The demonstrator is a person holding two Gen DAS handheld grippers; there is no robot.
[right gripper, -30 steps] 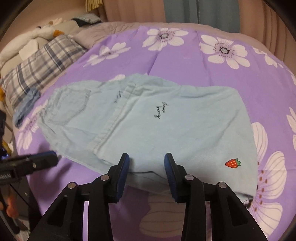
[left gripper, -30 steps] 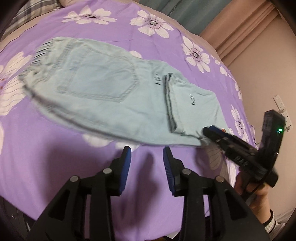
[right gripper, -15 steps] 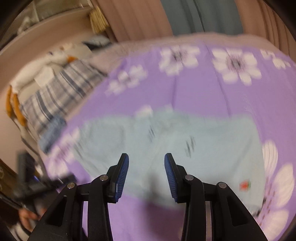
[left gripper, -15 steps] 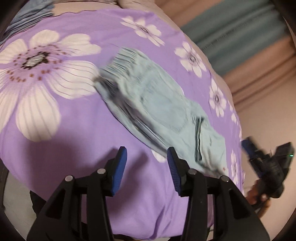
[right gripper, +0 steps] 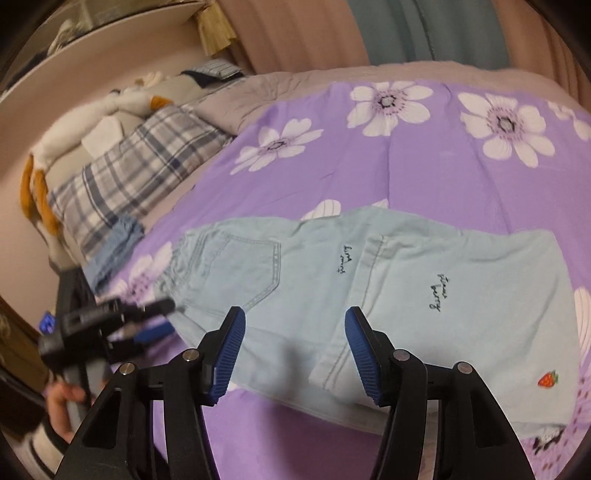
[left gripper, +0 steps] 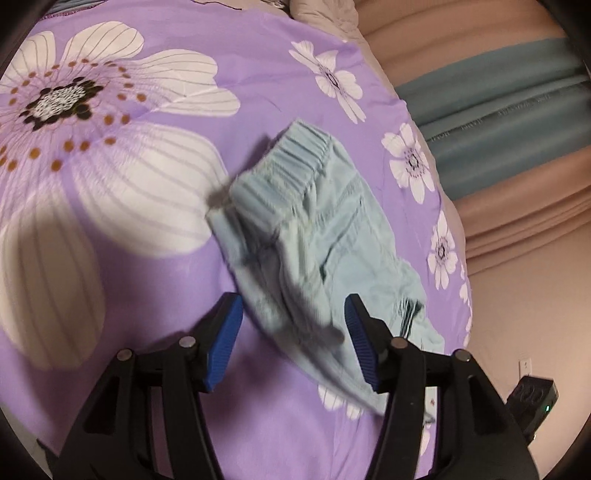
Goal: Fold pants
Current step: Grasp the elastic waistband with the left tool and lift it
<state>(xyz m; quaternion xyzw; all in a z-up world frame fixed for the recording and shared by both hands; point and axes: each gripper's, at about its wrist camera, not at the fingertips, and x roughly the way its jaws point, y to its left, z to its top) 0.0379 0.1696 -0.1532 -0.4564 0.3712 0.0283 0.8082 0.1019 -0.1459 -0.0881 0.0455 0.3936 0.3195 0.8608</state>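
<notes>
Light blue denim pants (right gripper: 388,295) lie folded on a purple flowered bedspread (right gripper: 369,166), waistband to the left, a strawberry patch near the lower right corner. In the left wrist view the pants (left gripper: 325,251) appear blurred, waistband end nearest. My left gripper (left gripper: 293,339) is open, its blue pads either side of the pants' near edge, gripping nothing. It also shows in the right wrist view (right gripper: 147,321), at the waistband end. My right gripper (right gripper: 293,350) is open and empty above the pants' front edge.
A plaid pillow (right gripper: 129,177) and a plush toy (right gripper: 92,122) lie at the bed's left end. Curtains (right gripper: 406,33) hang behind the bed. A blue cloth (right gripper: 114,247) lies by the pillow. The bed edge runs just below both grippers.
My left gripper swung from the pants' long side to the waistband end and came closer. My right gripper pulled back and rose a little. Both stayed open.
</notes>
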